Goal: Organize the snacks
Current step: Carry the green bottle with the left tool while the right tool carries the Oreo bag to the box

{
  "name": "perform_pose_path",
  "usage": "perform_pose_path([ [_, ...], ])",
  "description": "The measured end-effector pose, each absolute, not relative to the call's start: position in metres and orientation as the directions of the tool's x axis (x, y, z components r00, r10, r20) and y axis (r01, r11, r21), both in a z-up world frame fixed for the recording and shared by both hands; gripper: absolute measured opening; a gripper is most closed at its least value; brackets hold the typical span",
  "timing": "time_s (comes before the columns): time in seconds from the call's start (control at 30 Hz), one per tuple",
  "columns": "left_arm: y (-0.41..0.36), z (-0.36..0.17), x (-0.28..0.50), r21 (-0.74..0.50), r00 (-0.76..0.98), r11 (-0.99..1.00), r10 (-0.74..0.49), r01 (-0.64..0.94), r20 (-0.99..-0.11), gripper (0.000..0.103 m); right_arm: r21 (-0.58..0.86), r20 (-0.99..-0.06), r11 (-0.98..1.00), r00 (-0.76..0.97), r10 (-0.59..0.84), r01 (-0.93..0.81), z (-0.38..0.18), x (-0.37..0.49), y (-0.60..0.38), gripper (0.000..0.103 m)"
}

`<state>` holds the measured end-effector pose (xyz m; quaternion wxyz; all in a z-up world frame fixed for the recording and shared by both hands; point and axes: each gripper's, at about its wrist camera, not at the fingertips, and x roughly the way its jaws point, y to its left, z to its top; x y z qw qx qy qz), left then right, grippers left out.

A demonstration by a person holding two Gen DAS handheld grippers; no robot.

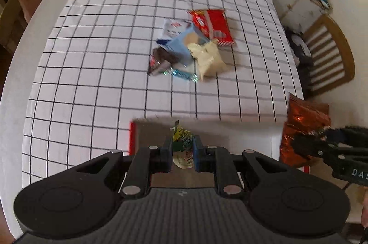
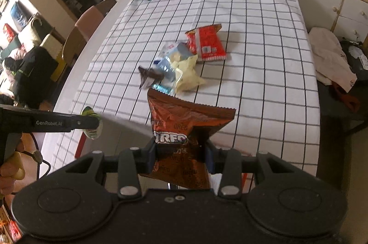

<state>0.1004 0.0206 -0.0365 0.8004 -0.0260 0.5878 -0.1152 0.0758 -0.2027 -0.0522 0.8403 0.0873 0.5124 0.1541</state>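
The left tongs (image 1: 183, 153) are clamped on a small yellow-green packet (image 1: 182, 147), held above the near edge of the tabletop (image 1: 92, 60). The right tongs (image 2: 180, 155) grip a brown Oreo bag (image 2: 184, 129), also lifted over the near edge. Farther along the checked cloth lies a heap of snacks: a red pouch (image 1: 212, 26), a pale yellow pouch (image 1: 208, 57), a light blue packet (image 1: 184, 44) and a dark wrapper (image 1: 161, 61), touching or overlapping.

Both grippers point steeply down over the near edge of the table (image 1: 92, 60). The left gripper (image 1: 183, 152) is clamped on a small yellow-green packet (image 1: 182, 145); the right gripper (image 2: 180, 155), just beside it, pinches a brown Oreo bag (image 2: 184, 119)
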Motion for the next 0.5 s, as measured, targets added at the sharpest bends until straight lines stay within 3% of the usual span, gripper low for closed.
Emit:
perform_pose_path([
  [0.5, -0.014, -0.081, 0.058, -0.109, 0.164, 0.961, -0.154, 0.256, -0.974, 0.017, 0.290, -0.889, 0.927, 0.291, 0.353, -0.238, -0.099, 0.042, -0.173, 0.039],
])
